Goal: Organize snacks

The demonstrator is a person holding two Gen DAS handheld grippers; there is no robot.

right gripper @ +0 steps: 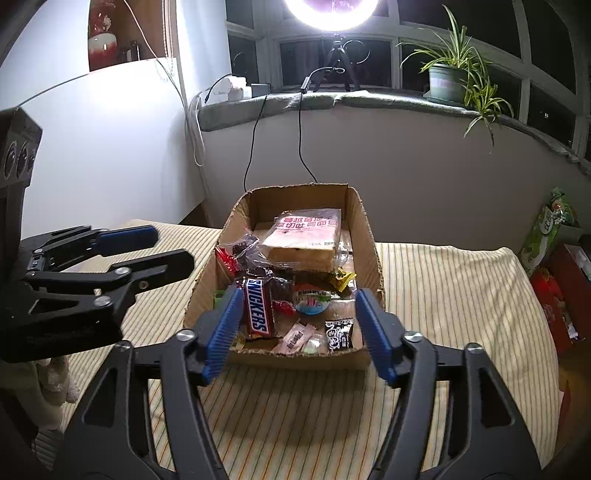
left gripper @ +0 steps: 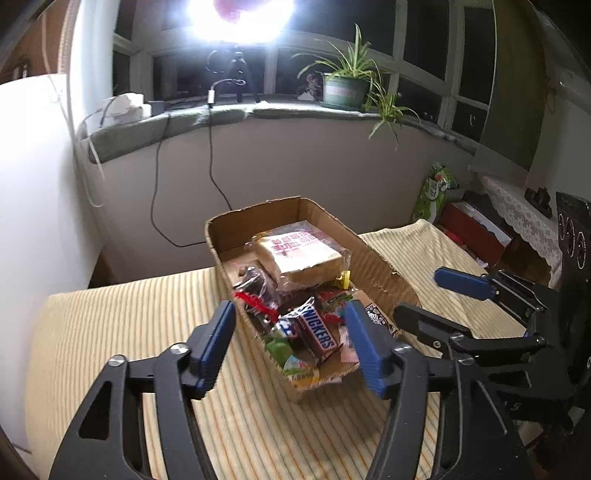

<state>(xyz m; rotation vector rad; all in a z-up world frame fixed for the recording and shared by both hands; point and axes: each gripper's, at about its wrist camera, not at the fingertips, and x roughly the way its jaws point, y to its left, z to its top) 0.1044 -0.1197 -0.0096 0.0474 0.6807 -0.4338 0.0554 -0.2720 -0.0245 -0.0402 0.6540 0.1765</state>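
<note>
A shallow cardboard box [left gripper: 373,254] [right gripper: 365,229] sits on the striped cloth and holds several snacks. A wrapped bread slice [left gripper: 303,254] [right gripper: 306,236] lies at its far end. A Snickers bar [left gripper: 317,328] [right gripper: 258,306] lies near the front with small candies around it. My left gripper [left gripper: 290,321] is open and empty, hovering just before the box's near corner. My right gripper [right gripper: 297,310] is open and empty, hovering above the box's front edge. Each gripper shows in the other's view: the right gripper [left gripper: 424,295] and the left gripper [right gripper: 170,247].
The table wears a yellow striped cloth [left gripper: 129,325] [right gripper: 461,295]. A window sill behind holds a potted plant [left gripper: 347,85] [right gripper: 448,77] and a ring light on a tripod [right gripper: 332,22]. Cables hang down the wall. Snack bags and red boxes [left gripper: 461,218] stand at the right.
</note>
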